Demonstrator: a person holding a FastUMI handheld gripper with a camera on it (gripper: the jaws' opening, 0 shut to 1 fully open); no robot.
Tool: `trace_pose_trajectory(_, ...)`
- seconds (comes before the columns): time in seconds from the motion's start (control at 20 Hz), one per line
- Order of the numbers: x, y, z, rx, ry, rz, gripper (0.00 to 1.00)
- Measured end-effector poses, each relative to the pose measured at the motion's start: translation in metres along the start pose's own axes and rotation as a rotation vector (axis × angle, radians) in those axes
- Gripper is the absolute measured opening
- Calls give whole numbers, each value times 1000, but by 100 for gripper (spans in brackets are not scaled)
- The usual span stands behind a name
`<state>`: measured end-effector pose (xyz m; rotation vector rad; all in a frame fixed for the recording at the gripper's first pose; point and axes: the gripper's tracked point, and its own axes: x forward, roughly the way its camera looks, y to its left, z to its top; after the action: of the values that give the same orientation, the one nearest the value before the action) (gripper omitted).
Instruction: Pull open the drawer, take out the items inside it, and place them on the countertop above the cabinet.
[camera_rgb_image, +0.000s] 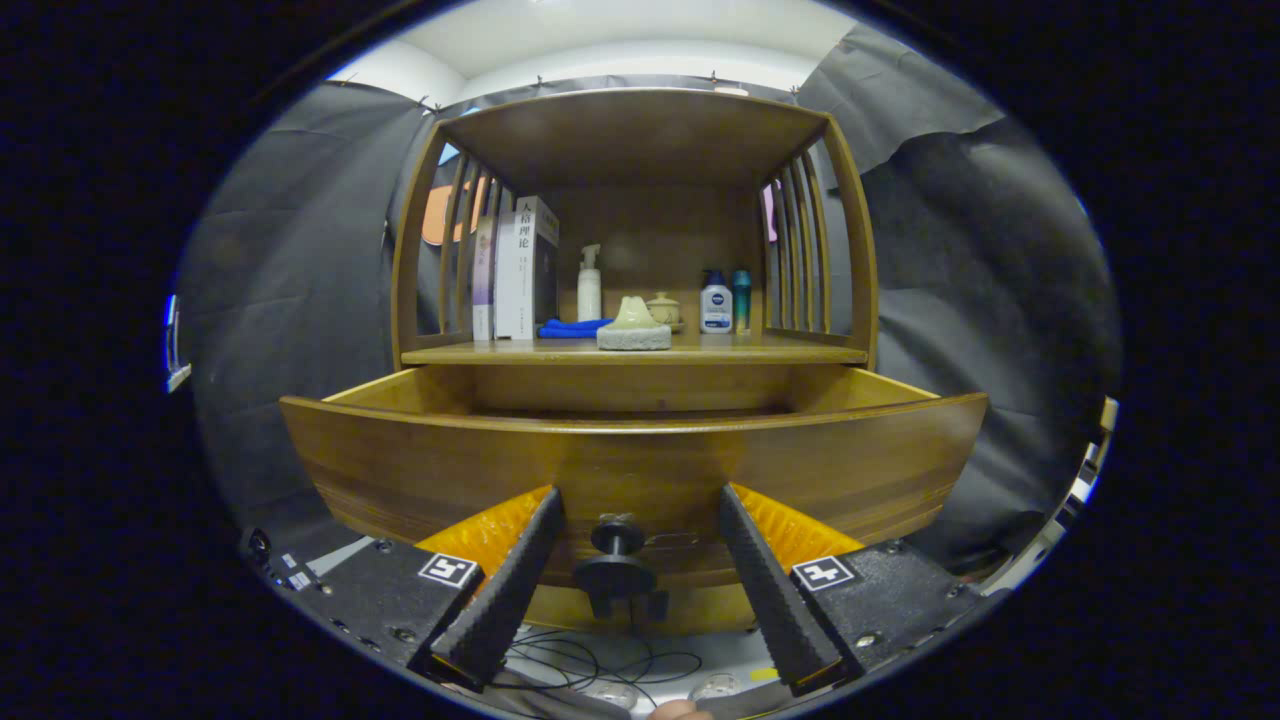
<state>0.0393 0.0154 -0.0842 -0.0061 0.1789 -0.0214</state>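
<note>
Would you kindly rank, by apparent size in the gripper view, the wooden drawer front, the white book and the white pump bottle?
1. Wooden drawer front, nearest the camera
2. White book
3. White pump bottle
The open claw straddles the drawer knob.

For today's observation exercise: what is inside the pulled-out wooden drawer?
The brown wooden drawer stands open, but its tall front panel hides the contents; only inner side walls show. The open hand-held gripper flanks the dark round knob.

Books (515, 268), bottles (716, 303) and blue cloth (572, 327) on shelf.
</note>
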Motion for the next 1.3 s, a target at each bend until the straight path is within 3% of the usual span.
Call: trace_pose_trajectory(1.3, 52, 5, 19, -24, -3, -22, 100)
